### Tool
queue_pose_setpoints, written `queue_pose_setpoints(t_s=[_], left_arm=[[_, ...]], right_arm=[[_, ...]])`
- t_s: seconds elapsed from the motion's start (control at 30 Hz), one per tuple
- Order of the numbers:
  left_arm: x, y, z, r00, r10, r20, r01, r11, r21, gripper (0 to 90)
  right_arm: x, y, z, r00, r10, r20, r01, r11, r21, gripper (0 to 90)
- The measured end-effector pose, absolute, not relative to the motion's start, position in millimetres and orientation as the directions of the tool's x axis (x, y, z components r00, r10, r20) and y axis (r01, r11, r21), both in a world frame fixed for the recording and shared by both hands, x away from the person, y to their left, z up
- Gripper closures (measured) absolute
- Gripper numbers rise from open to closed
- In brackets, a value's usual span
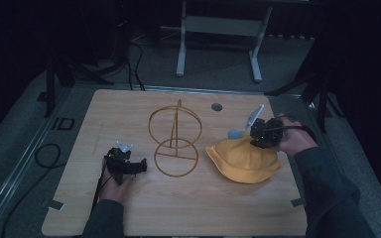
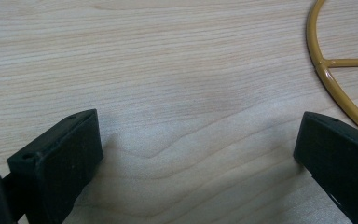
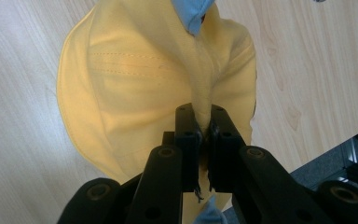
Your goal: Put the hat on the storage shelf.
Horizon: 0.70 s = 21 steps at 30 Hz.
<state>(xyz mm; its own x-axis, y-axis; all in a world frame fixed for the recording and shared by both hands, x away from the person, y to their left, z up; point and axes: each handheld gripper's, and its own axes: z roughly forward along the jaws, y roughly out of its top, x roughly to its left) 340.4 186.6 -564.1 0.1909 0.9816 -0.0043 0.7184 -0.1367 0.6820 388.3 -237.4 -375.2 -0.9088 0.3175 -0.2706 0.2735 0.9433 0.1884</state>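
Near left of the wooden table (image 1: pixel 178 208): left gripper (image 1: pixel 140 167) held low in the person's left hand (image 1: pixel 115 184), pointing right, jaws spread wide with bare wood between them, gripping nothing. In the left gripper view the two black jaws stand well apart over the tabletop (image 2: pixel 168 70), and the gold ring of the stand's base (image 2: pixel 328 79) curves past the right-hand jaw, just beside it.

Near right: yellow bucket hat (image 1: pixel 243 158) lies on the table, brim spread toward the near side, its far edge pulled up. Right gripper (image 1: pixel 256 140) in the right hand (image 1: pixel 290 139) is clamped on a pinched fold of the hat's fabric; the right gripper view shows the jaws tight on the gathered yellow cloth (image 3: pixel 200 107), with blue lining (image 3: pixel 193 14) showing at the top.

Centre: gold wire hat stand (image 1: pixel 175 139), upright, flat ring base with a post and a round hoop, just left of the hat, not touching it.

Farther: small round grommet hole (image 1: pixel 217 106) in the tabletop. Beyond the table, the white legs of a desk frame (image 1: pixel 218 44) on grey floor.
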Motion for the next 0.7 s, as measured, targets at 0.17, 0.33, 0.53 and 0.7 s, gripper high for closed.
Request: queue_pose_setpoints(t_s=[0.17, 0.33, 0.53, 0.7], left_arm=[[340.4, 186.6, -564.1, 0.191, 0.982, -0.005, 0.718, -0.136, 0.682, 0.9], [340.4, 186.6, -564.1, 0.191, 0.982, -0.005, 0.718, -0.136, 0.682, 0.9], [340.4, 186.6, -564.1, 0.191, 0.982, -0.005, 0.718, -0.136, 0.682, 0.9], [340.4, 186.6, -564.1, 0.19, 0.982, -0.005, 0.718, -0.136, 0.682, 0.9]], right_arm=[[387.3, -238.2, -365.4, -0.908, 0.32, -0.272, 0.271, 0.941, 0.202, 84.7], [387.4, -238.3, -355.7, -0.907, 0.318, -0.277, 0.265, 0.941, 0.211, 84.7], [386.4, -237.6, -347.8, -0.908, 0.314, -0.277, 0.259, 0.941, 0.217, 84.6], [386.1, -237.8, -341.5, -0.911, 0.308, -0.274, 0.252, 0.942, 0.221, 84.6]])
